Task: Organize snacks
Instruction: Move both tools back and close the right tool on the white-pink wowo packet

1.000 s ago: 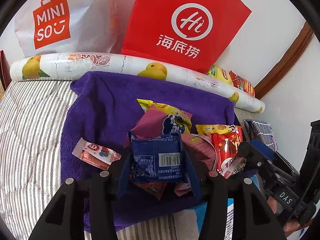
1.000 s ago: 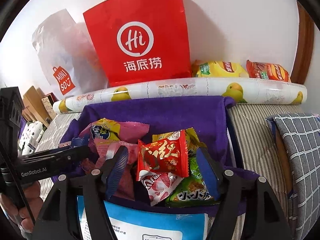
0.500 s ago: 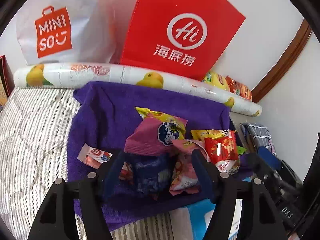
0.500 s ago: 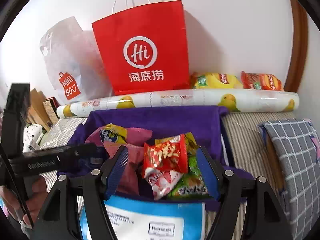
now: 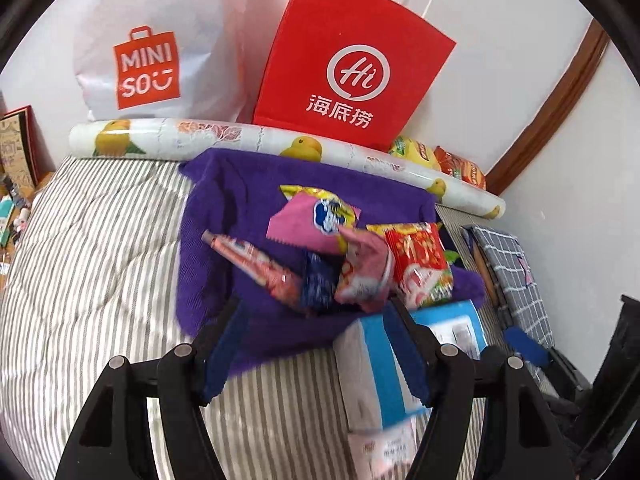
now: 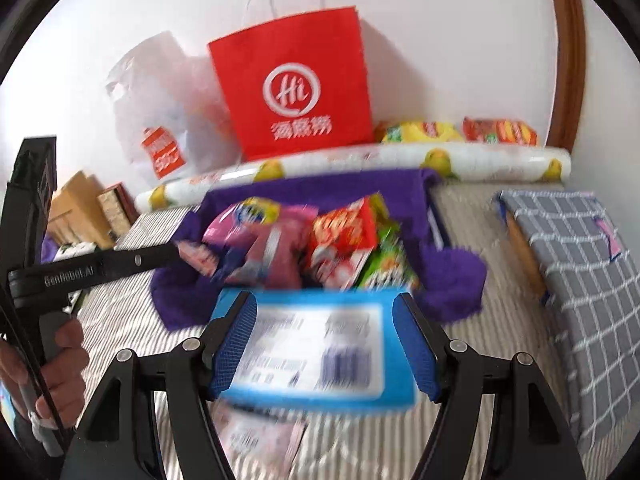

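Bottom of both wrist views: the left gripper has its fingers spread wide with nothing between them, and the right gripper sits half-open, framing the blue box without clearly pinching it, probably lining up for the next pick. Mid-frame, the snack packets lie heaped on the purple towel spread over the striped bed, likely to corral them. Top of frame, the red bag leans on the wall.

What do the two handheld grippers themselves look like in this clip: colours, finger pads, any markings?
Both are matt black plastic frames with silver pivot bolts. The left gripper and right gripper each carry two fingers faced with blue textured pads. Seen from the right wrist camera, the left one's body bears grey "GenRobot.AI" lettering. No cables or sleeves are visible.
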Demonstrator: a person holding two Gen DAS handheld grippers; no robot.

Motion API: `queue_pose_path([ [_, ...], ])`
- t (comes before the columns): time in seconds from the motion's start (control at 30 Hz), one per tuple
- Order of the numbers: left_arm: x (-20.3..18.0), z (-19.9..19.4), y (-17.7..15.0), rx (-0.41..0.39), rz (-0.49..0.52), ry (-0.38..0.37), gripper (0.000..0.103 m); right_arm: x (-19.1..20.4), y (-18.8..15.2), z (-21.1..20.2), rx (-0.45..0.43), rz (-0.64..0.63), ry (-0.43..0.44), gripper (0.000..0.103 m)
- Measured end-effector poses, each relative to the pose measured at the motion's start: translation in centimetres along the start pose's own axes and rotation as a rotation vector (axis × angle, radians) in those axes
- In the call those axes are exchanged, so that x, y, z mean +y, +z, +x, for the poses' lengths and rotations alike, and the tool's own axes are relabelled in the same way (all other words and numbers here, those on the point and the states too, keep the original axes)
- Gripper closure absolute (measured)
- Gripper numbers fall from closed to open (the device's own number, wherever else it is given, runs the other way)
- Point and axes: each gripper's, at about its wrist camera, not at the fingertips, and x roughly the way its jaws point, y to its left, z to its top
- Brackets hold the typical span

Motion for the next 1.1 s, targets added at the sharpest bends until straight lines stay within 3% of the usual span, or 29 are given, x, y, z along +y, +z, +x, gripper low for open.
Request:
queue_pose_path([
  [0.13, 0.6, -1.1, -1.7, 0.001, -0.007, 0.006, 0.035, 0.9, -2.6, -0.8, 0.028, -0.011, 0.007, 0.025],
  [0.5, 2.6, -1.4, -7.1, 0.056, -0.017, 0.036, 0.035, 0.4, -9.3, 0.4, 0.179, 0.105, 0.064, 0.025],
  [0.67, 4.6, -1.2, -8.9, 0.113, -0.071, 0.022, 0.035, 1.1, -10.2, 1.6, 0.211, 0.099, 0.078, 0.025],
  [0.83, 6.4, -2.2, -10.2, 0.107, -0.075, 0.048, 0.035, 2.4, -10.0, 2.5, 0.212, 0.060, 0.066, 0.021],
  [0.9, 7.1, -2.4, -10.5, 0.108, -0.083, 0.049, 0.035, 3.1, -10.0, 2.8, 0.217, 0.037, 0.049, 0.015],
  [1.1, 8.1, -2.2, -11.3, 0.118, -0.099, 0.054, 0.035, 5.1, -10.1, 3.5, 0.231, 0.008, 0.017, 0.013],
])
